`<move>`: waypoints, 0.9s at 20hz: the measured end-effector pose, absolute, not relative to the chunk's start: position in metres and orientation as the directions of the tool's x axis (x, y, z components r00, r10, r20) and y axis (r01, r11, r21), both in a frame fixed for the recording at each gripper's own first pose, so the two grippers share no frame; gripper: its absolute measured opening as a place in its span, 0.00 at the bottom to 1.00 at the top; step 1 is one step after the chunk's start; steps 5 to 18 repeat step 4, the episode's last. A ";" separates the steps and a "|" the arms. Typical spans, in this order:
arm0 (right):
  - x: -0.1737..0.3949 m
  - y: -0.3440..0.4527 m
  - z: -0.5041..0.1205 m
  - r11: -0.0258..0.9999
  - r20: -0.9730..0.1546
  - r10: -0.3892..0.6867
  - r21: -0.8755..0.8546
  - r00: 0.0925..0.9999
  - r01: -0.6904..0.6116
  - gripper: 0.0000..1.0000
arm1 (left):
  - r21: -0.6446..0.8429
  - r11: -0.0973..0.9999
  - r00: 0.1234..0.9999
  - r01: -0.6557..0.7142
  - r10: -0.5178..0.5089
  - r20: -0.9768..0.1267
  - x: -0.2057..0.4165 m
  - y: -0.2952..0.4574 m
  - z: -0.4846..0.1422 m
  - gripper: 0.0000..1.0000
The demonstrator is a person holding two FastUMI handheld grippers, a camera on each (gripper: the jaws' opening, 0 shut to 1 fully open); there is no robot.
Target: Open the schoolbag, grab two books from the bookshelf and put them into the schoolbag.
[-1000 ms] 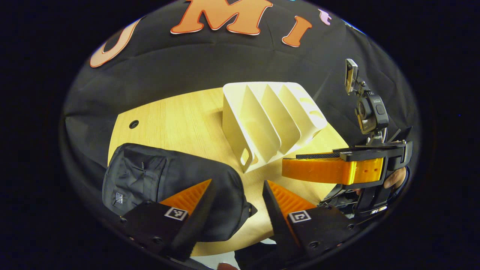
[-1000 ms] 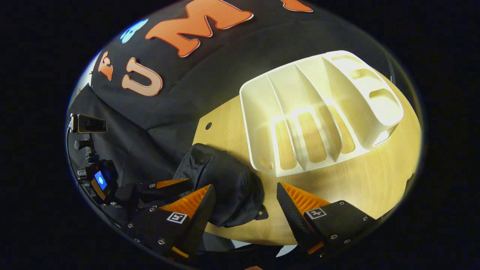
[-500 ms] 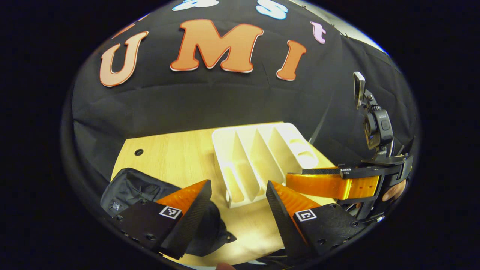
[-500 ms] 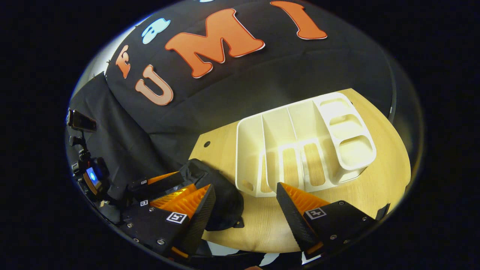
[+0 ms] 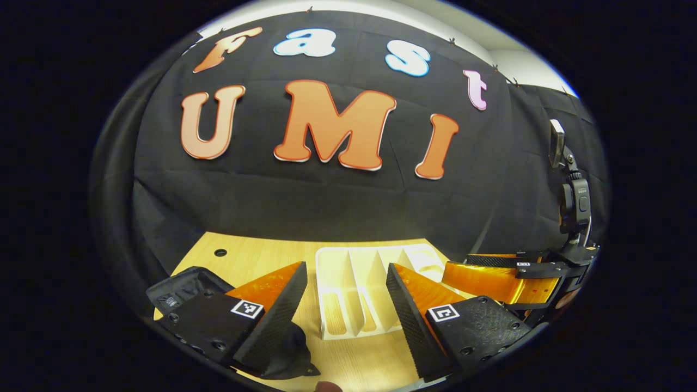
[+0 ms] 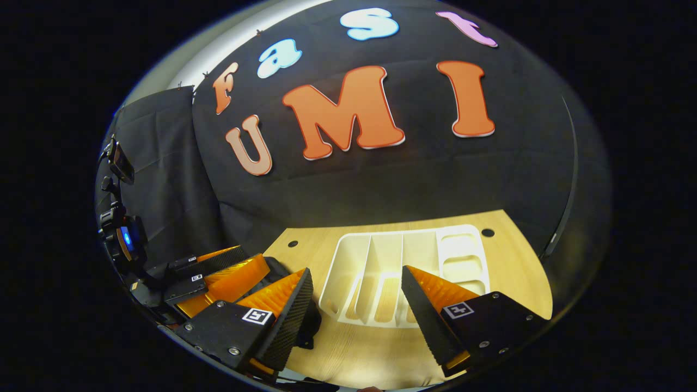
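Observation:
The white bookshelf (image 5: 348,283) lies low in the left gripper view, its slots empty, straight past my open left gripper (image 5: 346,267). The black schoolbag (image 5: 179,286) sits at its left, partly behind my left finger, zipped as far as I can tell. My right gripper (image 5: 457,265) hovers at the bookshelf's right side. In the right gripper view the bookshelf (image 6: 457,256) sits beyond my open right gripper (image 6: 356,270), which holds nothing. A bit of the schoolbag (image 6: 315,325) peeks out beside its left finger, and the left gripper (image 6: 253,258) hangs over the bag.
The light wooden table (image 5: 261,261) carries the bag and bookshelf and ends at the black cloth wall behind. A small round hole (image 6: 488,232) marks the table's far right corner, another hole (image 5: 220,252) the far left.
Both grippers have tilted up and drawn back from the table. Bag and bookshelf have sunk low and small in both views, and the wall takes up more. Both stay open.

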State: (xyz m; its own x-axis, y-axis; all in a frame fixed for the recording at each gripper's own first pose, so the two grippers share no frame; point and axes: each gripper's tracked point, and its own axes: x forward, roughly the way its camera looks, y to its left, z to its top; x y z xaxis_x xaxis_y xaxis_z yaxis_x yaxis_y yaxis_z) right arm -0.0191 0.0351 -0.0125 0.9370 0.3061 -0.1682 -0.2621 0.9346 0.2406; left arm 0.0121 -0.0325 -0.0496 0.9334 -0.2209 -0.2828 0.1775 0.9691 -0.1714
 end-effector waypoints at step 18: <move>-0.021 0.019 0.005 0.949 -0.091 0.261 0.205 0.961 -0.239 0.98 | -0.171 0.978 0.958 0.122 -0.161 -0.238 0.013 -0.026 -0.040 0.94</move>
